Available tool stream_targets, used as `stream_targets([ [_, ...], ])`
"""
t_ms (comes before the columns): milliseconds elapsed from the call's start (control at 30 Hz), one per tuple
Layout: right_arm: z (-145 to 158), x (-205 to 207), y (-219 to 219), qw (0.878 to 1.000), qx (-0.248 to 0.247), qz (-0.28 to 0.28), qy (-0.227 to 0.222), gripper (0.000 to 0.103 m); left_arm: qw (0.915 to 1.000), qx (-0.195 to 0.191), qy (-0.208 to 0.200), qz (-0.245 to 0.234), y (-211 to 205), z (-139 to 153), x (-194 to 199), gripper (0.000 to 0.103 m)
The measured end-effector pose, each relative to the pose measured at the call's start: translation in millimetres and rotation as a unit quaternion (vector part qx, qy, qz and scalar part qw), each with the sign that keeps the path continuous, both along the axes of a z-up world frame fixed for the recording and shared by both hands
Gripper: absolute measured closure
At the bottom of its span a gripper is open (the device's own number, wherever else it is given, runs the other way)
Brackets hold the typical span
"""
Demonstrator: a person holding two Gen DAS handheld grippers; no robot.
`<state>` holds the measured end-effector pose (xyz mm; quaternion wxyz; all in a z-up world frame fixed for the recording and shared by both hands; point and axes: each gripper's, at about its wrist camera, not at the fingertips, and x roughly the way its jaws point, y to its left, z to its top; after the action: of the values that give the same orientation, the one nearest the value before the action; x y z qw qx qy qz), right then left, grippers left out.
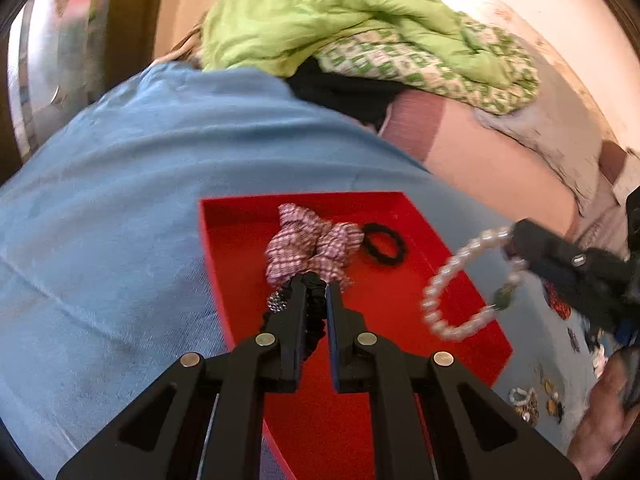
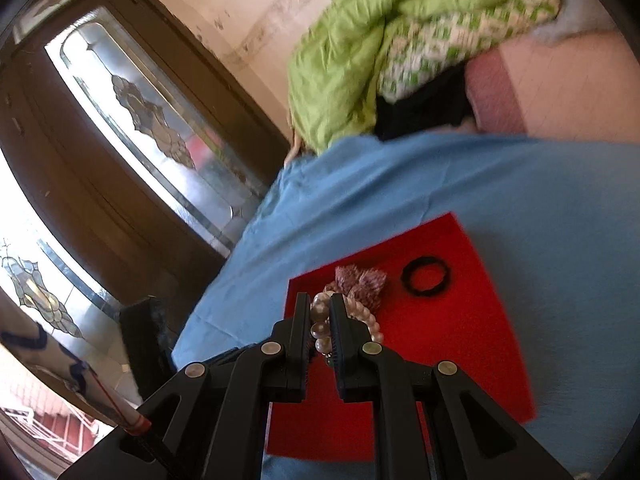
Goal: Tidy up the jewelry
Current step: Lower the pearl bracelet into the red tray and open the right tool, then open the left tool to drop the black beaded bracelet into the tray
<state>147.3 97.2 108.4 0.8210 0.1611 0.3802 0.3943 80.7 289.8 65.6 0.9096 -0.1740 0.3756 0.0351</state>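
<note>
A red tray (image 1: 404, 200) lies on a blue cloth (image 1: 120, 208). In it are a pink checked scrunchie (image 1: 308, 246) and a black hair tie (image 1: 385, 244). My left gripper (image 1: 316, 284) is shut on a black beaded band (image 1: 310, 320) over the tray's near side. My right gripper (image 2: 321, 304) is shut on a white pearl bracelet (image 2: 320, 322), held above the tray's right edge; the bracelet (image 1: 460, 288) hangs from it in the left wrist view. The tray (image 2: 460, 360), scrunchie (image 2: 360, 282) and hair tie (image 2: 426, 276) show in the right wrist view.
Loose jewelry pieces (image 1: 532, 398) lie on the blue cloth at the right of the tray. A green quilt (image 1: 340, 20) and pink bedding (image 1: 480, 152) are piled behind. A dark wooden glazed door (image 2: 120, 128) stands to the left.
</note>
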Motion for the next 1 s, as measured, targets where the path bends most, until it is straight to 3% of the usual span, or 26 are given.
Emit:
stream_targets([
  [200,-30.9,31.0,20.2,0.998,-0.051,-0.009,0.022,0.092,0.9997,-0.002,0.021,-0.015,-10.4,-9.4,9.8,0.095],
  [533,-60.9,56.5,-2.5,0.991,-0.106,-0.064,0.046,0.092,0.9981,-0.007,0.046,-0.04,-26.6,-20.2,23.6,0.095],
  [633,-65.3,58.9,-9.2,0.989,-0.115,-0.076,0.053,0.091,0.9979,-0.012,0.04,-0.05,-29.8,-18.4,22.9,0.076],
  [667,-66.3,59.6,-11.1,0.988,-0.117,-0.079,0.056,0.091,0.9981,-0.014,0.036,-0.049,-30.2,-17.0,22.1,0.063],
  [700,-66.7,59.9,-13.6,0.988,-0.119,-0.083,0.057,0.09,0.9983,-0.015,0.03,-0.047,-30.3,-15.4,21.0,0.06],
  [1000,-43.4,49.2,-29.0,0.99,-0.107,-0.088,0.036,0.089,0.9979,-0.041,-0.041,-0.027,-21.2,14.5,9.3,0.06],
])
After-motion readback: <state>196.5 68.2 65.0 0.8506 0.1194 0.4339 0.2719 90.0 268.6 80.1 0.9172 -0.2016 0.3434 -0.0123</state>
